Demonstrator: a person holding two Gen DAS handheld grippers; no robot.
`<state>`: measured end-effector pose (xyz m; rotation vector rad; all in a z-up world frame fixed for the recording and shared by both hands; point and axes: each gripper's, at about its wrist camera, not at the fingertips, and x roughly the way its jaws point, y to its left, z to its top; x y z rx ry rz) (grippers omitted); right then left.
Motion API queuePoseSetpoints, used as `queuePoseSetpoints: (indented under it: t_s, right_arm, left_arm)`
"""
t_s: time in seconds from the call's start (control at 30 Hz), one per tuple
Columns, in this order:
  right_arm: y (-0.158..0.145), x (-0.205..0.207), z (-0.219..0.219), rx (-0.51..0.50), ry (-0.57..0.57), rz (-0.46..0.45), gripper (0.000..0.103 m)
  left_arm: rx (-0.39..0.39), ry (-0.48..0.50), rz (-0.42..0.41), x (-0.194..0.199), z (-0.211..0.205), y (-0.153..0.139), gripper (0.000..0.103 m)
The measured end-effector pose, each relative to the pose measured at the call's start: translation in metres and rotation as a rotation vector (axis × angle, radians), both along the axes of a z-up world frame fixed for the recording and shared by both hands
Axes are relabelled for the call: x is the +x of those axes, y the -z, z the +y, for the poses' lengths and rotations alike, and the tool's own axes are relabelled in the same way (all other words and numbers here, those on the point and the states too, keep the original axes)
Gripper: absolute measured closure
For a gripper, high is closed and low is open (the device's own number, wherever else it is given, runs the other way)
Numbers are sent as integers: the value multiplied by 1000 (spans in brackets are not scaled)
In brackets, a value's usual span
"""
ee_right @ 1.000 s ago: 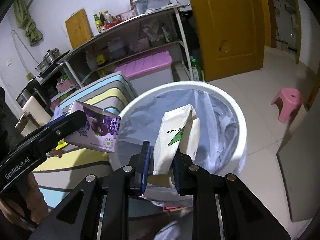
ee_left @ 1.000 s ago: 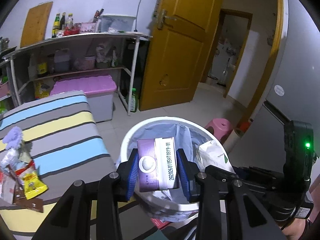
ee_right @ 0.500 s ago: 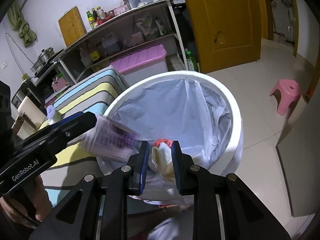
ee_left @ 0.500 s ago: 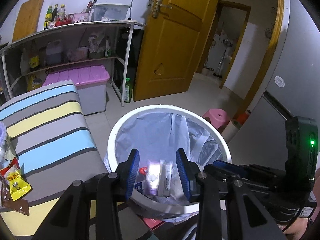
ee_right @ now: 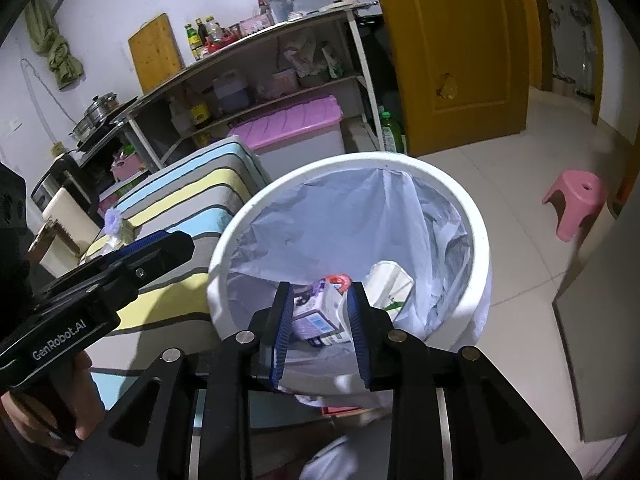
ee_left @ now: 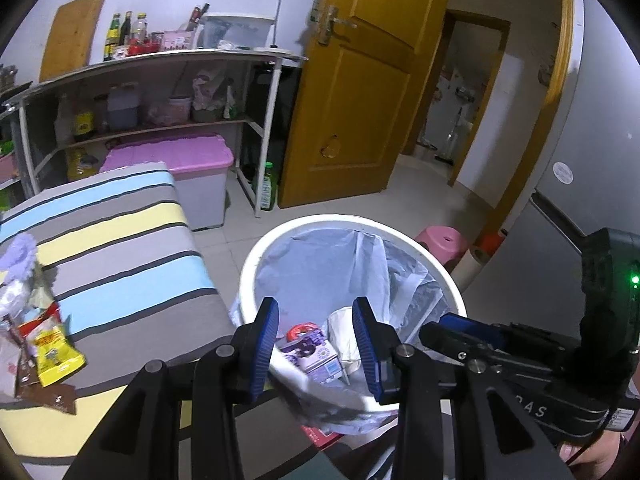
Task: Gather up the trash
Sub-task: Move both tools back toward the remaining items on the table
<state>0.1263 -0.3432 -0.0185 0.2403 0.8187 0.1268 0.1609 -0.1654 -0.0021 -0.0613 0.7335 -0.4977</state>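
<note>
A white trash bin with a pale plastic liner stands on the floor beside the striped table; it also shows in the right wrist view. A purple carton and a white bag lie at its bottom, seen too as carton and bag. My left gripper is open and empty over the bin's near rim. My right gripper is open and empty over the same rim. Several snack wrappers lie on the table at the left.
A striped cloth covers the table. A pink-lidded storage box and a cluttered shelf stand behind. A yellow door is to the right, a pink stool on the tiled floor, a grey cabinet at far right.
Both grippers opened. The purple carton left my left gripper and the white bag left my right gripper; both fell to the bottom of the bin.
</note>
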Motion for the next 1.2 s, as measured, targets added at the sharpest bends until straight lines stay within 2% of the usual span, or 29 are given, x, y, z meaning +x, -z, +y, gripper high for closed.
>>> queuePoseSetpoints:
  t_s: [0.67,1.2]
  right_arm:
    - [-25,-30,64,-49,-149,-78,73]
    - [-24,-36,114,-56,-282,-87,73]
  left_arm:
    - [32,-158,-26,-49,71,-10,65]
    - [54,-280,-28,-82,124,-8,65]
